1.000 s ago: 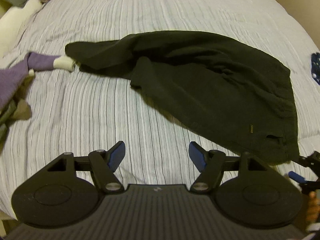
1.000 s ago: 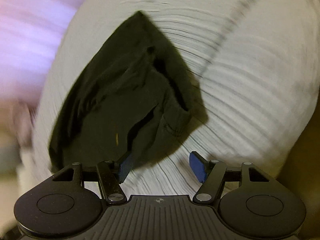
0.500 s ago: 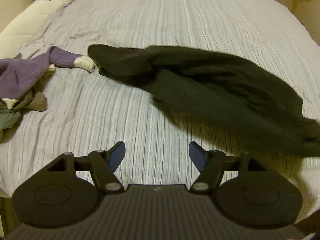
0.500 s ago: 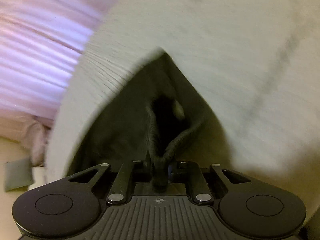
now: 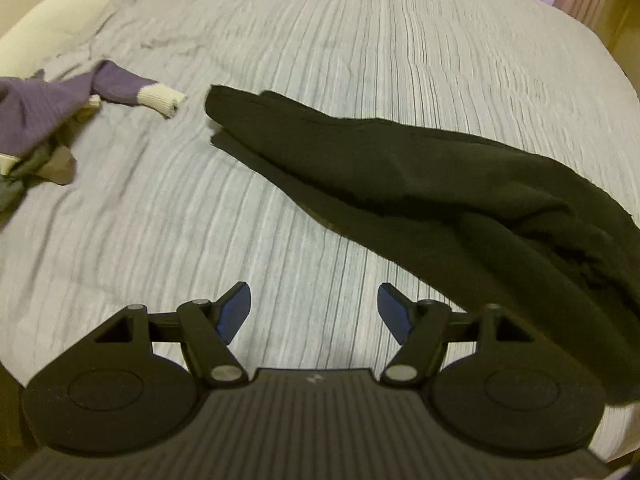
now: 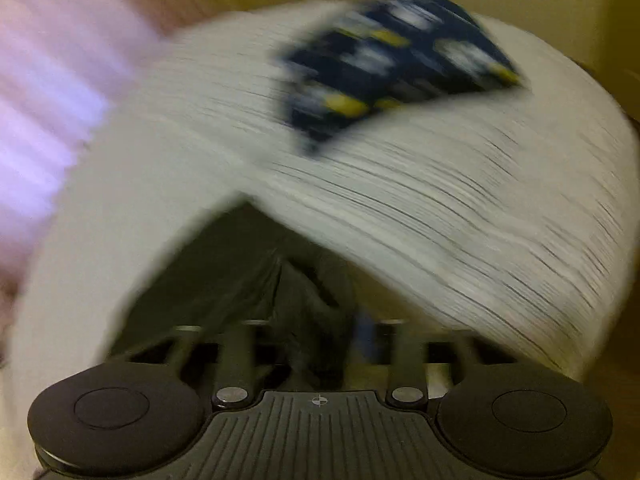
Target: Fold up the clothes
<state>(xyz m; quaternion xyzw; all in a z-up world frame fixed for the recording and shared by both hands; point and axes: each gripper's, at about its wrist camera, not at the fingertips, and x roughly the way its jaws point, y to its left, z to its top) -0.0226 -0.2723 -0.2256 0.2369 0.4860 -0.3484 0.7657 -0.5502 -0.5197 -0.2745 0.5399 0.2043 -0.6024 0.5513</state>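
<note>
A black garment (image 5: 420, 184) lies stretched in a long band across the striped bed cover (image 5: 200, 240), from the middle to the right edge of the left wrist view. My left gripper (image 5: 314, 312) hovers open over bare cover just left of the garment, with nothing between its blue pads (image 5: 234, 312). The right wrist view is heavily blurred. In it my right gripper (image 6: 320, 344) has its jaws opening, and a bunched end of the black garment (image 6: 240, 272) is still between them. One blue pad (image 6: 364, 340) shows clear of the cloth.
A purple sweater with a cream cuff (image 5: 116, 88) and an olive cloth (image 5: 56, 164) lie heaped at the left. A cream pillow (image 5: 60, 20) sits at the far left corner. A navy patterned cloth (image 6: 392, 64) lies further along the bed. Pink curtains (image 6: 48, 80) hang behind.
The right gripper shut on the garment's near edge and dragged it sideways, pulling it long and narrow. Its jaws now stand apart again. The left gripper drifted sideways, staying open.
</note>
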